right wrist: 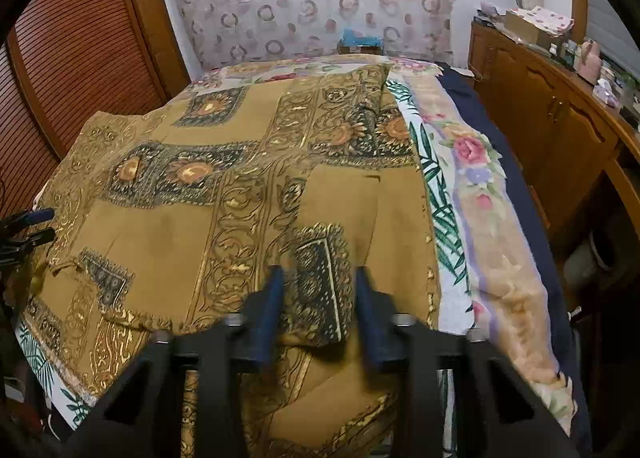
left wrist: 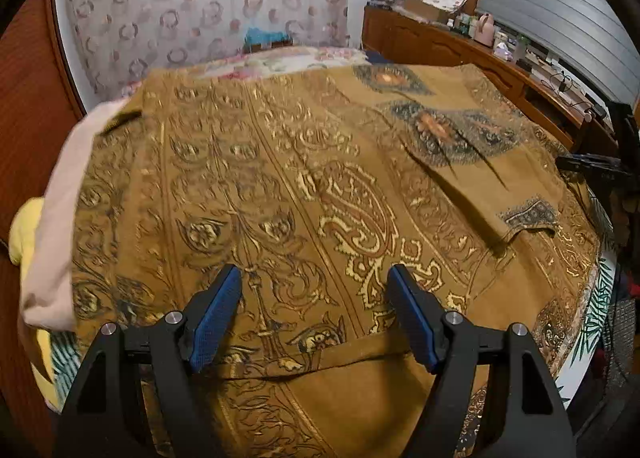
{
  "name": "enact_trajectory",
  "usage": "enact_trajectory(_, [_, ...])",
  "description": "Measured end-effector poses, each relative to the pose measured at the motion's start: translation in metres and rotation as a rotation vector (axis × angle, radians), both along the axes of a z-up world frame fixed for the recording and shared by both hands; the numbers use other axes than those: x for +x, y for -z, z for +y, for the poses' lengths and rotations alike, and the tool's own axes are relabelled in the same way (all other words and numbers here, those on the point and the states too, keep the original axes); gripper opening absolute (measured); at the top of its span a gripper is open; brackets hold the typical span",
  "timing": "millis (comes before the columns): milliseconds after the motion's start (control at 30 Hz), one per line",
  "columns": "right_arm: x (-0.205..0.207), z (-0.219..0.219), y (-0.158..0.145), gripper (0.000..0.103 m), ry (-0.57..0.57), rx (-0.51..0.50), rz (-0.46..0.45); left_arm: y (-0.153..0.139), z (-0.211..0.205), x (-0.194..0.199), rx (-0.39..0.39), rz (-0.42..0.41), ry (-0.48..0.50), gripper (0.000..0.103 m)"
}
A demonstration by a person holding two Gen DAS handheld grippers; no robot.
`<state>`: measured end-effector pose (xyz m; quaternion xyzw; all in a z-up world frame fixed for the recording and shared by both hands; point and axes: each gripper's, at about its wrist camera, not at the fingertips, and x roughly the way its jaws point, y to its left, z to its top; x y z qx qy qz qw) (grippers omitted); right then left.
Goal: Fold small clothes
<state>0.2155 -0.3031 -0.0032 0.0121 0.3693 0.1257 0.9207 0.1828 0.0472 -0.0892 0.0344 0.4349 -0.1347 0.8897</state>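
A mustard-brown garment with gold paisley and dark floral print (left wrist: 304, 185) lies spread over the bed; it also shows in the right wrist view (right wrist: 224, 193). My left gripper (left wrist: 316, 278) hovers just above its near part, jaws wide open and empty, blue pads (left wrist: 216, 314) showing. My right gripper (right wrist: 316, 278) is open over a folded dark-patterned flap (right wrist: 320, 282) at the garment's near right edge, its fingers either side of the flap and not closed on it. The left gripper's tips show at the left edge of the right wrist view (right wrist: 32, 225).
A floral bedsheet (right wrist: 472, 177) lies under the garment, with a navy layer (right wrist: 516, 185) at the right side. Pink and yellow cloth (left wrist: 52, 217) lies at the bed's left. A wooden cabinet with clutter (right wrist: 560, 105) stands right; a slatted wooden door (right wrist: 72, 57) stands left.
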Motion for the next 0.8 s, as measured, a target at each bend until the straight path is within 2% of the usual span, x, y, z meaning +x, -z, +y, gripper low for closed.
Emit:
enact_trajectory(33, [-0.002,0.001,0.000,0.005,-0.006,0.000,-0.004,0.004,-0.001,0.000,-0.004,0.010,-0.001,0.076])
enact_trajectory(67, [-0.004,0.003,-0.001,0.004,-0.017,-0.003,-0.010,0.005,-0.002,-0.001,0.005,0.009,-0.003,0.076])
enact_trajectory(133, [-0.008,0.007,0.001,0.004,-0.039,-0.017,-0.029,0.007,-0.005,-0.004,0.029,-0.008,0.000,0.078])
enact_trajectory(200, [-0.013,0.006,0.002,0.004,-0.033,0.015,-0.052,0.009,-0.009,-0.007,0.052,-0.029,0.002,0.079])
enact_trajectory(300, [-0.019,-0.001,0.004,0.004,-0.022,0.059,-0.063,0.008,-0.008,-0.008,0.042,-0.025,-0.003,0.080])
enact_trajectory(467, [-0.028,0.006,0.020,0.004,0.000,0.026,-0.062,0.009,-0.010,-0.007,0.045,-0.025,-0.005,0.080])
enact_trajectory(633, [-0.030,0.005,0.029,0.004,0.018,0.043,-0.072,0.009,-0.008,-0.008,0.043,-0.017,-0.003,0.080])
enact_trajectory(733, [-0.026,0.006,0.029,0.004,0.023,0.041,-0.086,0.004,0.000,-0.013,0.012,0.002,-0.028,0.077])
enact_trajectory(800, [-0.023,0.008,0.032,0.004,0.020,0.029,-0.090,-0.005,0.014,-0.025,-0.052,-0.020,-0.072,0.075])
